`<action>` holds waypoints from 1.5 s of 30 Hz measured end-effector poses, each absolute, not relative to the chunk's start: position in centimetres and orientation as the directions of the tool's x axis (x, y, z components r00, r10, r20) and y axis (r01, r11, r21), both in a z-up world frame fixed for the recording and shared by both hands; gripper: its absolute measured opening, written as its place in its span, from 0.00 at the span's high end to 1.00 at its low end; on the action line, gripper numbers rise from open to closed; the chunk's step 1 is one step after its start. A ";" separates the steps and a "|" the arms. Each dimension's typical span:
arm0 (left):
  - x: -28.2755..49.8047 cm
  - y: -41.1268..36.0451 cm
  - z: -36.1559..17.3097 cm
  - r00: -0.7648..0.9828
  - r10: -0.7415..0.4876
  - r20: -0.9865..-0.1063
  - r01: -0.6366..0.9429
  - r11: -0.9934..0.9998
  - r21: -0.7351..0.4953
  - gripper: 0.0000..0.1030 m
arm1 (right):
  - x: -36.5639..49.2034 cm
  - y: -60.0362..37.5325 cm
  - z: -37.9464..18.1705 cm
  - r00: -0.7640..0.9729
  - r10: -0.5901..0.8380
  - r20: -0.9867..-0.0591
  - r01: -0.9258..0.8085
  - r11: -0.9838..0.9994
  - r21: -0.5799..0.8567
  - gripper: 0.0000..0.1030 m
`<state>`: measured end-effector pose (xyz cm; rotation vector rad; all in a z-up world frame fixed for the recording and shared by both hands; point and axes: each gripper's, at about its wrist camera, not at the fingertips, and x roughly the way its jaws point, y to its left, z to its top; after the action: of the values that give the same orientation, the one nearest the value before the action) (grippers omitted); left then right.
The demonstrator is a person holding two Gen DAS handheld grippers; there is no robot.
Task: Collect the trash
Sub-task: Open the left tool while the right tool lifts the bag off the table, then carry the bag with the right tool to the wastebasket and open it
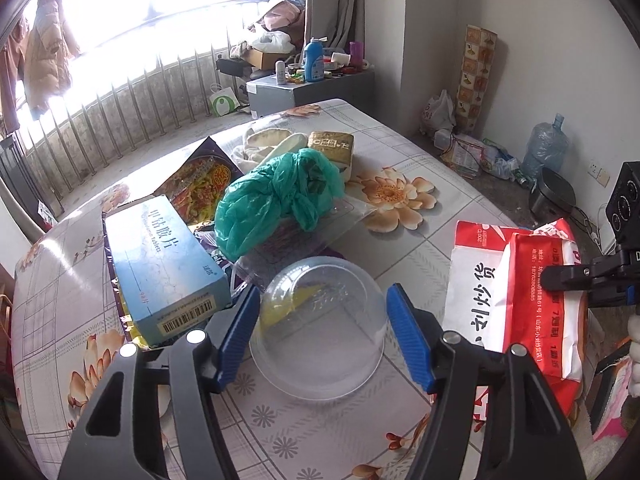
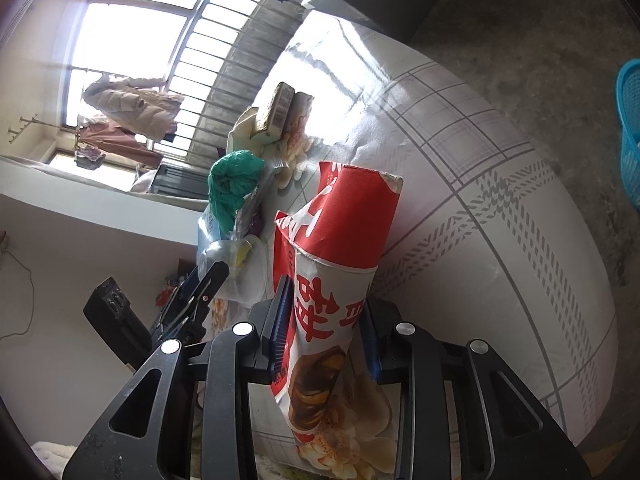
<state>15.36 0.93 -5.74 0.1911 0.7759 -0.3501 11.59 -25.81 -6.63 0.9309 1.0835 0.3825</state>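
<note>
Nearest my left camera: left hand-held gripper (image 1: 324,334), jaws apart, blue pads either side of a clear plastic cup (image 1: 320,328) lying on its side on the bench (image 1: 420,240). Left pad looks close to the cup wall, right pad stands clear; I count this as open, not gripping. Cup's long axis runs away from me, mouth toward the camera, so the jaws straddle it across its width; I judge the coming move to be a simple closing. Gripper points down at a slant toward the bench. Beyond the cup: blue box (image 1: 164,268), green plastic bag (image 1: 276,200), printed snack wrapper (image 1: 200,176), brown packet (image 1: 331,145). Right hand-held gripper (image 2: 326,332), closed on a red-and-white paper bag (image 2: 340,248), held upright with its mouth away from me, just to the cup's right. Left hand is the nearer to the cup.
</note>
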 end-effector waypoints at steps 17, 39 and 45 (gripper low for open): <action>13.2 -0.5 -1.5 0.693 -0.302 -0.654 0.404 0.915 0.006 0.39 | 9.9 -28.9 -5.7 0.531 0.732 -0.426 0.158 0.409 0.899 0.81; 14.3 -15.6 3.6 0.557 -0.562 -0.611 0.680 0.732 -0.053 0.39 | 5.9 -38.4 -4.8 0.713 0.618 -0.330 0.158 0.317 0.935 0.82; 16.6 -26.1 3.5 0.362 -0.680 -0.637 0.800 0.577 -0.162 0.39 | 3.1 -45.5 -4.6 0.800 0.424 -0.424 0.268 0.380 0.885 0.82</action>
<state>16.57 -26.13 3.48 0.1880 0.7232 -0.9603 3.13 -45.55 -4.57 1.2027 0.6774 0.1102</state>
